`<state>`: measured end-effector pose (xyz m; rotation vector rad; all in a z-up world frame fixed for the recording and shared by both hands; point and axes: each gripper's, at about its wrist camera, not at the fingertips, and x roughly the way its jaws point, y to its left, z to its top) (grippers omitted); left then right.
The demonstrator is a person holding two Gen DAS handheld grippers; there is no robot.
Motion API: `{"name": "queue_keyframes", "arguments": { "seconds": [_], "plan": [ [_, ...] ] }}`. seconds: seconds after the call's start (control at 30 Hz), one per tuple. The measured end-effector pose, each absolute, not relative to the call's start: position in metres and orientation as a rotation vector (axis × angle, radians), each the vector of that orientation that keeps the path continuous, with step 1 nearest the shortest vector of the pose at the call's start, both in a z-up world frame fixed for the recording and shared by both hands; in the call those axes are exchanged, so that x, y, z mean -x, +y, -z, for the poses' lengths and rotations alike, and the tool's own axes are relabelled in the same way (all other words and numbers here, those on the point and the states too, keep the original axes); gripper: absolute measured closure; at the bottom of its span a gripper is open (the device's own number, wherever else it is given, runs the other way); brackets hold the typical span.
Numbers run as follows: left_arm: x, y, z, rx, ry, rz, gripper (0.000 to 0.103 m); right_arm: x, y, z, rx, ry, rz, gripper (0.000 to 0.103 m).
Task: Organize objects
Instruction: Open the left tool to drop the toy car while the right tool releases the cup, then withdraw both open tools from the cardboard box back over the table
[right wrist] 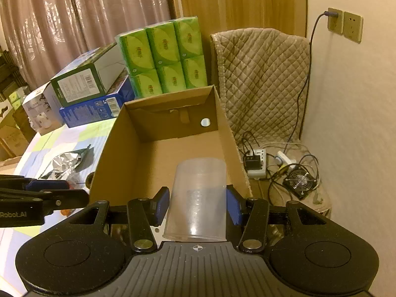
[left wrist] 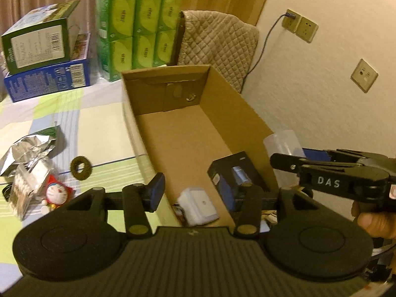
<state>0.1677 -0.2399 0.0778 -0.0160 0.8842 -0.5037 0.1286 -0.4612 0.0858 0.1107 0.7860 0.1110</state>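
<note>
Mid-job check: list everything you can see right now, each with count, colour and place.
cardboard box: one, brown, open, on the checked cloth
clear cup: one, see-through, held over the box
black box: one, black and blue, inside the cardboard box, near end
white block: one, white, inside the cardboard box beside the black box
tissue packs: six showing, green, stacked behind the box
cartons: two, green on blue, left of the tissues
foil bag: one, silver, on the cloth
ring: one, dark, on the cloth
toy figure: one, red and white, on the cloth
left gripper: open, empty
right gripper: shut on the cup
</note>
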Motion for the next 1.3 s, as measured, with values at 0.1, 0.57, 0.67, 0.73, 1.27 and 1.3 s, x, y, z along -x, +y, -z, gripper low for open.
{"name": "queue_keyframes", "arguments": {
  "seconds": [0.1, 0.57, 0.67, 0.73, 1.27, 1.3],
  "plan": [
    [-0.163, -0.23, -0.079, 0.018, 0.879, 0.483, 0.058, -0.129, -0.456, -0.086, -0.112, 0.786, -0.124, 0.057],
    [-0.153, -0.203, -0.086, 0.051, 0.861, 0.446, 0.039, -0.131, -0.443, -0.085, -0.179, 0.77, -0.181, 0.039],
    [-0.15, -0.197, -0.086, 0.055, 0.85, 0.433, 0.021, -0.128, -0.444, -0.087, -0.192, 0.745, -0.168, 0.03],
    [-0.147, -0.191, -0.086, 0.049, 0.846, 0.42, 0.02, -0.127, -0.444, -0.089, -0.197, 0.747, -0.167, 0.03],
    [-0.11, -0.121, -0.088, 0.087, 0.833, 0.264, 0.007, -0.09, -0.396, -0.099, -0.106, 0.762, -0.162, 0.03],
    [-0.107, -0.117, -0.088, 0.096, 0.834, 0.262, 0.007, -0.089, -0.392, -0.099, -0.106, 0.763, -0.164, 0.03]
  ]
}}
